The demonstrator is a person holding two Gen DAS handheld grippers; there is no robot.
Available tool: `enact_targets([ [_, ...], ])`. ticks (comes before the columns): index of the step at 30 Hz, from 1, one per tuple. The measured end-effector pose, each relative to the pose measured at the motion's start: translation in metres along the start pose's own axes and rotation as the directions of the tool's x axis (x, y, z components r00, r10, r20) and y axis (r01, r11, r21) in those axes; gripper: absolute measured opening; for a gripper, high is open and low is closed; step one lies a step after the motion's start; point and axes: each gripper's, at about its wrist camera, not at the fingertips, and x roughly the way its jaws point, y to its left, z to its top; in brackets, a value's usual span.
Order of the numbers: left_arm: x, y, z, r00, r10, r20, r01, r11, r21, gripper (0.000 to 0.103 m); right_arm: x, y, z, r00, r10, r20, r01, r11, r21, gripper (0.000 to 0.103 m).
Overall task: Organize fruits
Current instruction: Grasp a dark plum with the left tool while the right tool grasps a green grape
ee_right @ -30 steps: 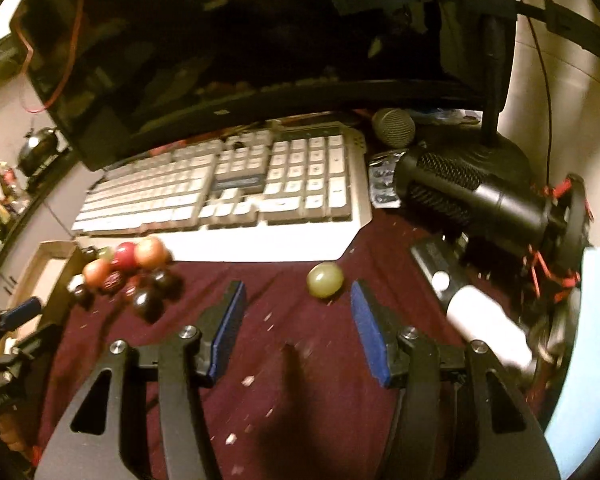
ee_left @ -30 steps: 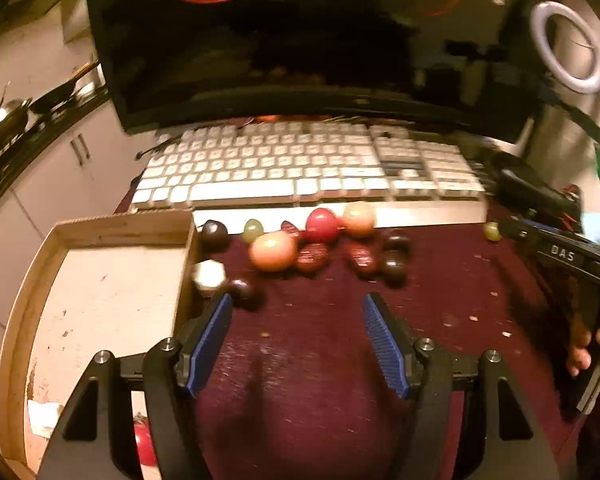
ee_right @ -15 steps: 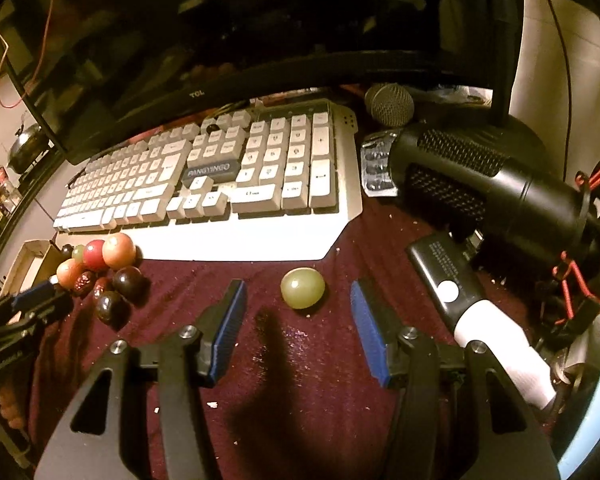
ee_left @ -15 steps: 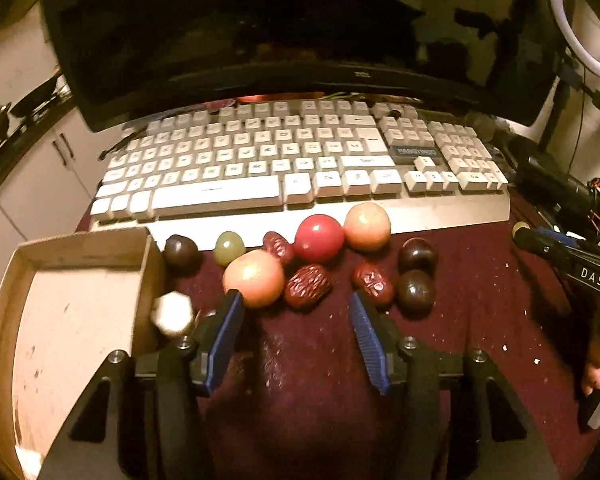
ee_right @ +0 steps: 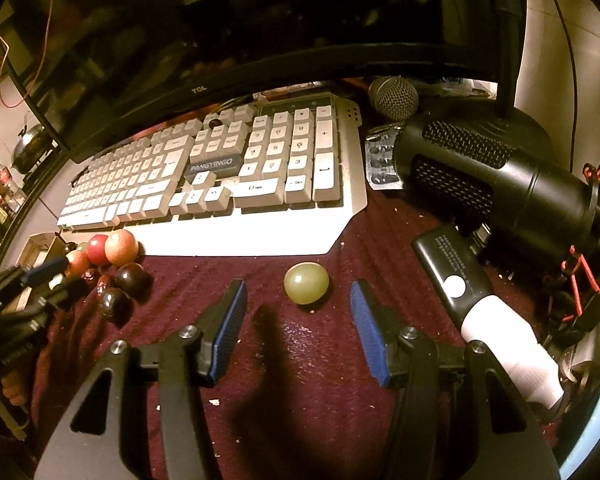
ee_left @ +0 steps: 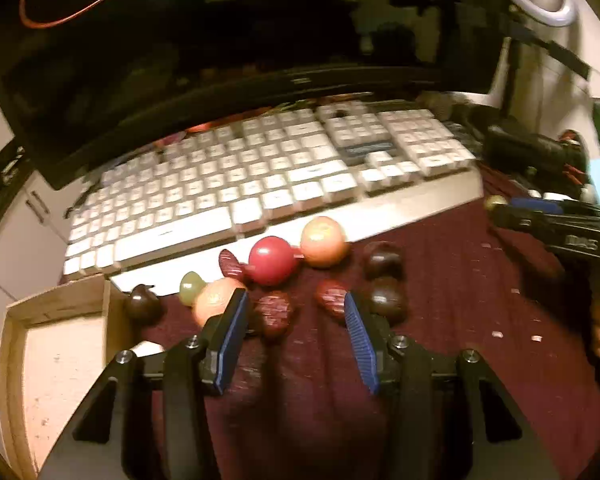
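A dark red cloth [ee_left: 440, 320] covered the desk, with a white keyboard [ee_left: 260, 184] under a black monitor [ee_right: 220, 32] and a black microphone [ee_right: 500, 176] to the right. The wooden tray [ee_left: 56, 352] at the left edge showed only a bare, speckled floor. My left gripper [ee_left: 294, 320] was closing, a wrinkled red date [ee_left: 274, 314] between its pads but ungripped, amid the fruit cluster by the keyboard. My right gripper [ee_right: 298, 306] stood partly open, a green grape [ee_right: 306, 282] just ahead of its tips.

The monitor [ee_right: 204, 60] bezel read "TCL"; a keyboard [ee_right: 220, 176] plate read "PANGYINGO"; numpad keys bore faint digits.
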Motion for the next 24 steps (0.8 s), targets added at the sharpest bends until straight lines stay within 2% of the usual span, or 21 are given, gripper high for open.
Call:
enact_targets([
  [3,-0.01,-0.015,0.0,0.998,-0.048,0.029,0.047,0.998,0.031,0.048,0.001,-0.001,0.0,1.0,-0.004,-0.003,0.004,1.0,0.001,0.055],
  [6,-0.007,-0.033,-0.002,0.997,-0.082,0.001,0.082,0.994,0.069,0.048,0.001,-0.001,0.0,1.0,-0.001,-0.005,0.001,1.0,0.002,0.055],
  [8,-0.001,-0.038,-0.003,0.995,-0.097,-0.028,0.098,0.993,0.065,0.042,0.0,-0.001,0.0,1.0,-0.001,-0.002,0.001,1.0,0.002,0.055],
  [10,0.007,-0.037,-0.004,0.993,-0.1,-0.058,0.102,0.994,0.041,0.034,0.0,-0.001,0.0,1.0,0.001,0.0,-0.001,1.0,0.003,0.055],
  [13,0.019,-0.03,-0.007,0.988,-0.119,-0.1,0.117,0.993,-0.031,0.03,0.0,-0.001,0.0,1.0,0.001,-0.001,-0.001,1.0,0.006,0.055],
  [21,0.028,-0.023,0.001,0.989,-0.117,-0.086,0.104,0.984,-0.142,0.03,-0.003,-0.003,0.001,1.0,0.012,0.007,-0.012,1.0,0.021,0.055],
  [24,0.029,-0.026,0.001,0.992,-0.101,-0.079,0.089,0.986,-0.138,0.028,-0.003,-0.004,0.001,1.0,0.013,0.005,-0.013,0.999,0.03,0.055],
])
